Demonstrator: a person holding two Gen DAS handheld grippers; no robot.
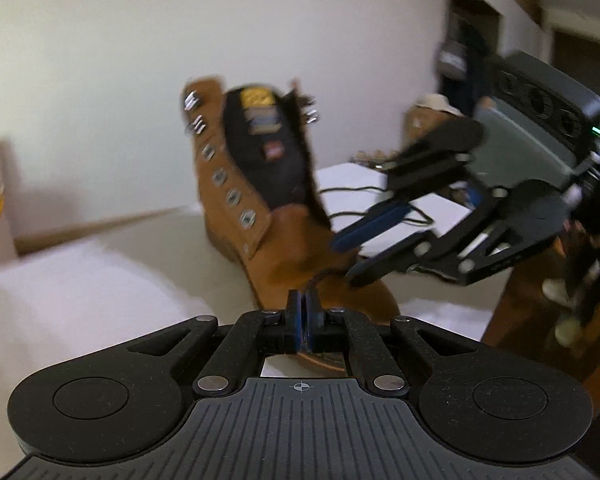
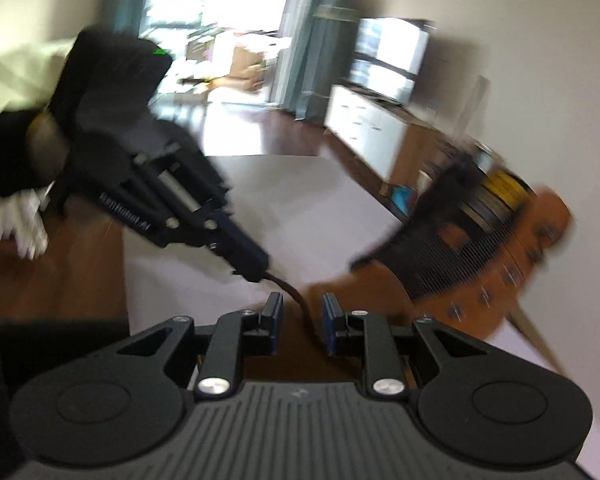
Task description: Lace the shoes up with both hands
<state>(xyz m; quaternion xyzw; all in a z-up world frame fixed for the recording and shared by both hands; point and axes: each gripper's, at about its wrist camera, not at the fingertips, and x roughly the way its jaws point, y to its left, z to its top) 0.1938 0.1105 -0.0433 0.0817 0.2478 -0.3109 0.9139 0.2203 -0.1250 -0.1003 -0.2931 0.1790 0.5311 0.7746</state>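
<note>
Grippers: my left gripper [image 1: 302, 300] is clamped on the dark lace [image 2: 288, 286]; my right gripper [image 2: 302, 312] stands parted around it, over the toe. Beyond, the tan boot [image 1: 296, 216] rests on the white table [image 1: 80, 280].

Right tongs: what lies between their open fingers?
In the right wrist view, a dark brown lace runs between the right tongs, held by the shut left tongs.

tan boot [image 1: 260, 216] on white table, dark lace [image 2: 296, 296]
</note>
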